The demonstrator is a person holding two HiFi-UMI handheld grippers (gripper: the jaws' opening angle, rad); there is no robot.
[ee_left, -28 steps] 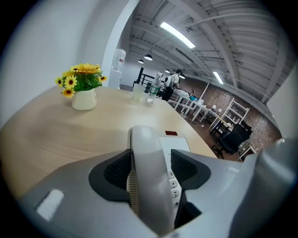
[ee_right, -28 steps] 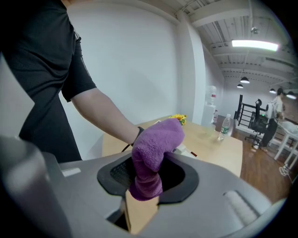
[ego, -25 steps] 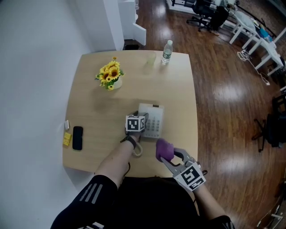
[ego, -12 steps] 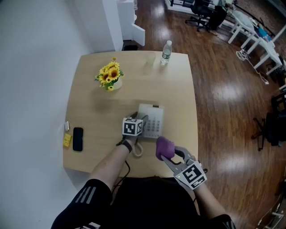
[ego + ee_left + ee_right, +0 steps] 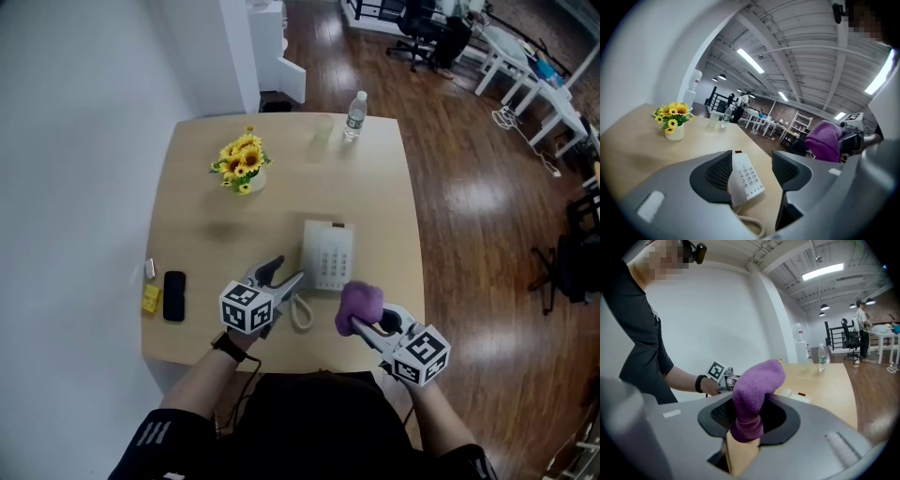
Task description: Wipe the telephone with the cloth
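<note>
The white telephone (image 5: 328,255) lies flat on the wooden table (image 5: 197,234), with its coiled cord (image 5: 300,312) trailing toward the near edge. My left gripper (image 5: 281,275) stands open just left of and short of the telephone, nothing between its fingers. In the left gripper view, the telephone (image 5: 746,178) shows through the gap of the left gripper (image 5: 750,166). My right gripper (image 5: 363,323) is shut on a purple cloth (image 5: 359,305), held near the telephone's front right corner. In the right gripper view, the cloth (image 5: 757,390) bulges up out of the jaws, with the telephone (image 5: 792,393) behind it.
A pot of sunflowers (image 5: 242,161) stands at the far left of the table. A water bottle (image 5: 354,114) and a clear cup (image 5: 323,131) sit at the far edge. A black mobile phone (image 5: 173,295) and a yellow item (image 5: 151,298) lie at the near left.
My left gripper has drawn back from the telephone's left side toward the near edge. The right gripper with the cloth has shifted slightly right.
</note>
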